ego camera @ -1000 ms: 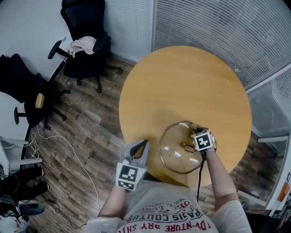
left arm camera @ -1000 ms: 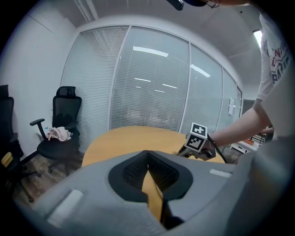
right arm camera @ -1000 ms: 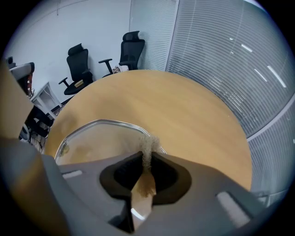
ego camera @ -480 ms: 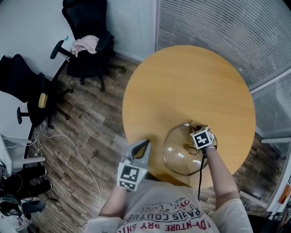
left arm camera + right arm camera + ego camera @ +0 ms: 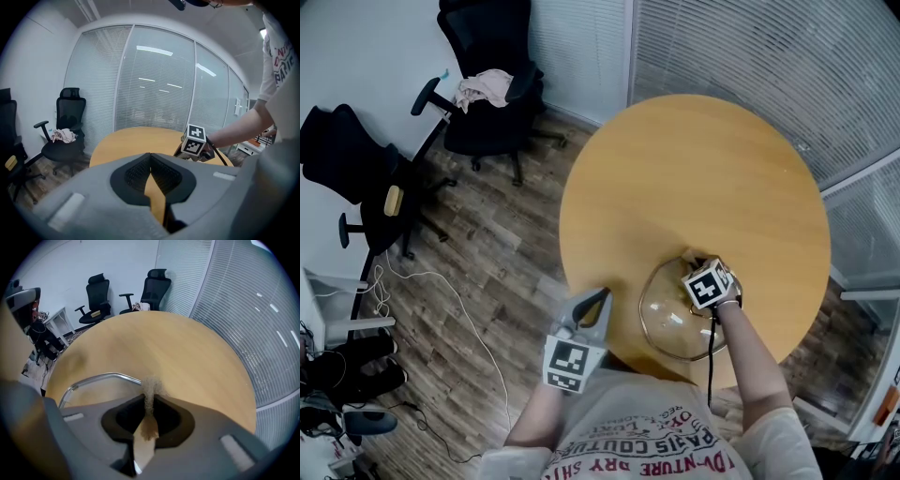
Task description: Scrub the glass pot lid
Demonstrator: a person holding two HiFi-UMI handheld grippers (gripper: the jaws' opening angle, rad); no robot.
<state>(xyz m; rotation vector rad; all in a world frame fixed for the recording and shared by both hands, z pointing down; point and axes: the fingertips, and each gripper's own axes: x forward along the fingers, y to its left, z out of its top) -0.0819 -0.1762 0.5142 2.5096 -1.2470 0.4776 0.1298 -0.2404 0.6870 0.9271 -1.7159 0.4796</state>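
The glass pot lid (image 5: 667, 323) lies flat on the round wooden table (image 5: 694, 169), near its front edge. My right gripper (image 5: 701, 267) rests over the lid's far right part, shut on a tan scrub pad (image 5: 151, 386) that sticks out past the tips. In the right gripper view (image 5: 150, 397) the lid's metal rim (image 5: 96, 378) curves off to the left of the jaws. My left gripper (image 5: 598, 298) hangs off the table's left front edge, over the floor. It is shut with nothing in it (image 5: 150, 159).
Two black office chairs (image 5: 492, 84) (image 5: 356, 178) stand on the wooden floor to the left, one with a cloth on its seat. A white cable (image 5: 441, 300) trails across the floor. Blinds on a glass wall (image 5: 750, 47) run behind the table.
My right gripper has slid a little to the left across the lid with the pad. The left gripper has kept its place.
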